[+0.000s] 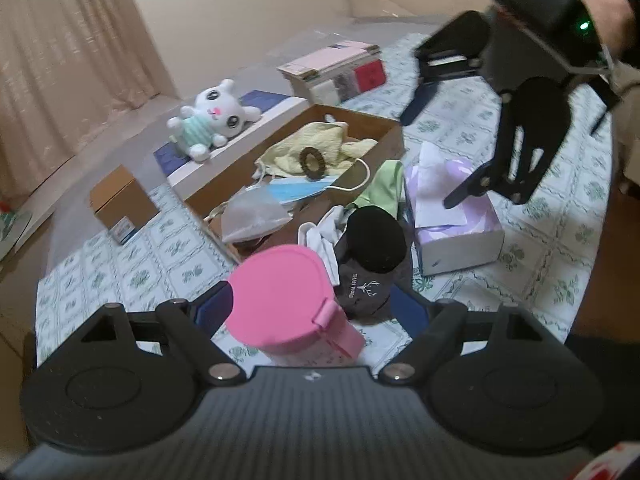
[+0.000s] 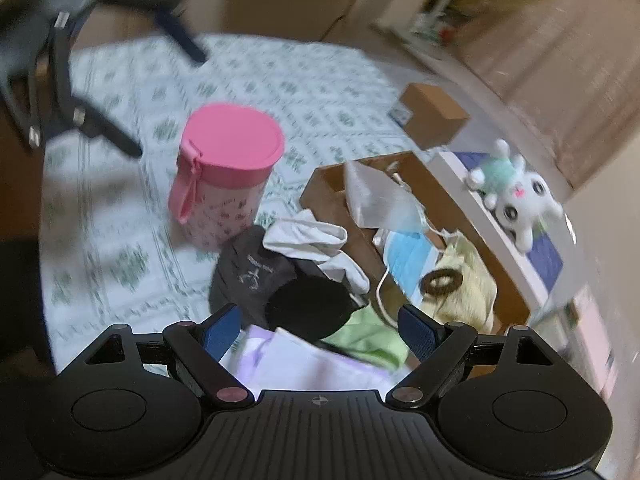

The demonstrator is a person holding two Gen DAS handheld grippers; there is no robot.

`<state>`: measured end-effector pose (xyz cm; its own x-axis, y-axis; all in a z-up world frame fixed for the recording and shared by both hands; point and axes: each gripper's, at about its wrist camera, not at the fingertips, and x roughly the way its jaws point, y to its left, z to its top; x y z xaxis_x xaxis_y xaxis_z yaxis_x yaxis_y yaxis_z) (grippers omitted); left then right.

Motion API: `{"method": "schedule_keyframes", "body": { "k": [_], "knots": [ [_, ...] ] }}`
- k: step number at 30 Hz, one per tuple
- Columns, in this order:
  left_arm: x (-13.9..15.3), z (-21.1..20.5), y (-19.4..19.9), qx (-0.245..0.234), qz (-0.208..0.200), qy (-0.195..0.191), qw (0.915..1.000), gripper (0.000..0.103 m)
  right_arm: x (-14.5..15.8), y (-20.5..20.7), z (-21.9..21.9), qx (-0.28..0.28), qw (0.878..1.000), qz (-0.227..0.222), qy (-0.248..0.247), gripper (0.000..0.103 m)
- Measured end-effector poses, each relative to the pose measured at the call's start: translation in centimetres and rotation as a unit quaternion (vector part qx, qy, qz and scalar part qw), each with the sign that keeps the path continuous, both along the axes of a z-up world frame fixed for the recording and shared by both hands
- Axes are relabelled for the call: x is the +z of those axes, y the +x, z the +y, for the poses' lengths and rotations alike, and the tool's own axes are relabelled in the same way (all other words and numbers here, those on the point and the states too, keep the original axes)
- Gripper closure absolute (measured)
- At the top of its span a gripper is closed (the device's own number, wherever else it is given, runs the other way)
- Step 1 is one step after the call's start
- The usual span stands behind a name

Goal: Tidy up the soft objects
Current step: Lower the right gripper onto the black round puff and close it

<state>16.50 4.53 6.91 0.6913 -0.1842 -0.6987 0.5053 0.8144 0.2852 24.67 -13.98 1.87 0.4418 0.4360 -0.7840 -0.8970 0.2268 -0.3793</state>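
Observation:
A shallow cardboard box (image 1: 394,136) (image 2: 320,190) holds a yellow cloth (image 1: 320,142) (image 2: 474,280), a brown scrunchie (image 1: 313,163) (image 2: 441,280), a blue face mask (image 1: 298,192) (image 2: 406,258) and a clear bag (image 1: 252,216). Beside it lie a dark grey knit piece with a black cuff (image 1: 372,252) (image 2: 280,280), a white cloth (image 1: 322,236) (image 2: 310,240) and a green cloth (image 1: 386,186) (image 2: 366,338). My left gripper (image 1: 312,308) (image 2: 164,100) is open over a pink lidded tub (image 1: 280,300) (image 2: 228,168). My right gripper (image 2: 320,328) (image 1: 438,152) hangs open and empty above the pile.
A purple tissue box (image 1: 460,236) (image 2: 288,360) stands by the pile. A plush bunny (image 1: 216,114) (image 2: 516,196) lies on a white flat box (image 1: 224,156). A small brown carton (image 1: 120,200) (image 2: 434,114) and stacked books (image 1: 336,68) sit on the patterned tablecloth (image 1: 540,220).

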Motion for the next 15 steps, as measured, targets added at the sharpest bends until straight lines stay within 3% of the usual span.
{"method": "schedule_keyframes", "body": {
  "k": [8,15],
  "knots": [
    [0.8,-0.1,4.3,-0.058,0.045,0.033,0.9967,0.019,-1.8,2.7,3.1,0.028,0.997,0.037,-0.061,0.018],
    [1.0,-0.5,7.7,-0.085,0.074,0.039,0.9929,0.019,-3.6,4.9,4.9,0.005,0.994,0.088,-0.07,0.018]
  ]
}}
